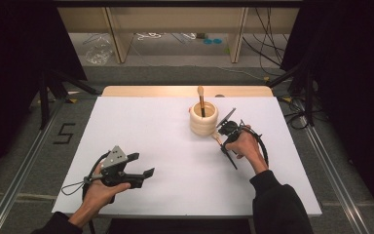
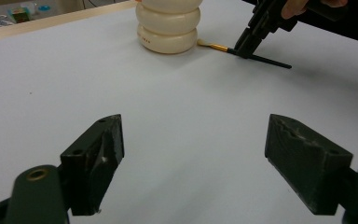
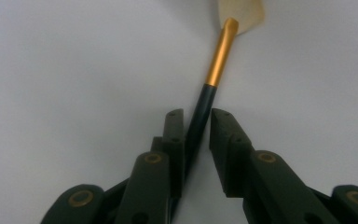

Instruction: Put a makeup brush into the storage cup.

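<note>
A brush with a black handle, gold ferrule point(image 3: 219, 60) and pale bristles lies flat on the white table, just right of a cream ribbed holder point(image 1: 204, 122). My right gripper point(image 3: 196, 121) points down at the brush point(image 1: 218, 140). Its jaws stand narrowly apart with the handle between them, the handle lying against one pad and a thin gap showing at the other. A second brush point(image 1: 201, 100) stands upright in the holder. My left gripper point(image 1: 143, 165) rests near the table's front left, open wide, with nothing between its jaws point(image 2: 193, 154). The left gripper view shows the holder point(image 2: 168, 28), the lying brush point(image 2: 214, 46) and the right gripper point(image 2: 244, 52).
The white tabletop point(image 1: 165, 141) has a wooden strip point(image 1: 175, 90) along its far edge. Black curtains hang at both sides. Cables and a wooden frame point(image 1: 119, 44) lie on the floor behind the table. Metal rails point(image 1: 24, 161) run beside it.
</note>
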The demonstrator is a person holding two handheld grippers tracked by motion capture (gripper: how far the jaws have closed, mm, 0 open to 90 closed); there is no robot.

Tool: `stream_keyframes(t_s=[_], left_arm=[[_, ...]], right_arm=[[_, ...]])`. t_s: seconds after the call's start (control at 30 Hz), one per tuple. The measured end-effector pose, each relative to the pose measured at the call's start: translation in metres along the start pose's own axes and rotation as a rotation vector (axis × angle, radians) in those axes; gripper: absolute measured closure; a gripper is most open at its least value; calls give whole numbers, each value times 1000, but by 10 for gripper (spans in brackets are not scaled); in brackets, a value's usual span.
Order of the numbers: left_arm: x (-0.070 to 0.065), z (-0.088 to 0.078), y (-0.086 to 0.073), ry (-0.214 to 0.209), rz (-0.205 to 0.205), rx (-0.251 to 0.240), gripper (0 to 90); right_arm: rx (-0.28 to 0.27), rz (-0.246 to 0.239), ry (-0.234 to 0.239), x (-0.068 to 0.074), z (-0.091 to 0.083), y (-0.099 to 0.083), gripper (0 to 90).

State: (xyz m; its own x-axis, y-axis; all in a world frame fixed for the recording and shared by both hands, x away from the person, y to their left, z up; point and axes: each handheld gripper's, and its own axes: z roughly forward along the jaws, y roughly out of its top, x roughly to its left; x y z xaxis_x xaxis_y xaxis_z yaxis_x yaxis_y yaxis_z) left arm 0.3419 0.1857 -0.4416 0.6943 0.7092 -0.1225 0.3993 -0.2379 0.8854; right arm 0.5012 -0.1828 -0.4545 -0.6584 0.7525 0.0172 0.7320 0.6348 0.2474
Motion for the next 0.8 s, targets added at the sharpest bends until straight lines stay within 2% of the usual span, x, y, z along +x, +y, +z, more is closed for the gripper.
stream_keyframes(t_s=[0.17, 0.23, 0.47, 0.53, 0.67, 0.73, 0.8], left_arm=[[0, 0, 0, 0, 1, 1, 197], [0, 0, 0, 0, -1, 0, 197], [0, 0, 0, 0, -2, -2, 200], [1, 0, 0, -1, 9, -1, 200], [0, 0, 0, 0, -4, -1, 201], [0, 0, 0, 0, -5, 1, 200], [1, 0, 0, 0, -5, 2, 201]], right_arm=[[-9, -6, 4, -3, 1, 1, 785], [21, 14, 14, -3, 0, 2, 792], [53, 8, 5, -4, 0, 5, 818], [59, 2, 4, -5, -1, 4, 826], [80, 8, 4, -5, -1, 5, 826], [74, -10, -1, -5, 0, 5, 826], [95, -8, 0, -4, -1, 7, 827]])
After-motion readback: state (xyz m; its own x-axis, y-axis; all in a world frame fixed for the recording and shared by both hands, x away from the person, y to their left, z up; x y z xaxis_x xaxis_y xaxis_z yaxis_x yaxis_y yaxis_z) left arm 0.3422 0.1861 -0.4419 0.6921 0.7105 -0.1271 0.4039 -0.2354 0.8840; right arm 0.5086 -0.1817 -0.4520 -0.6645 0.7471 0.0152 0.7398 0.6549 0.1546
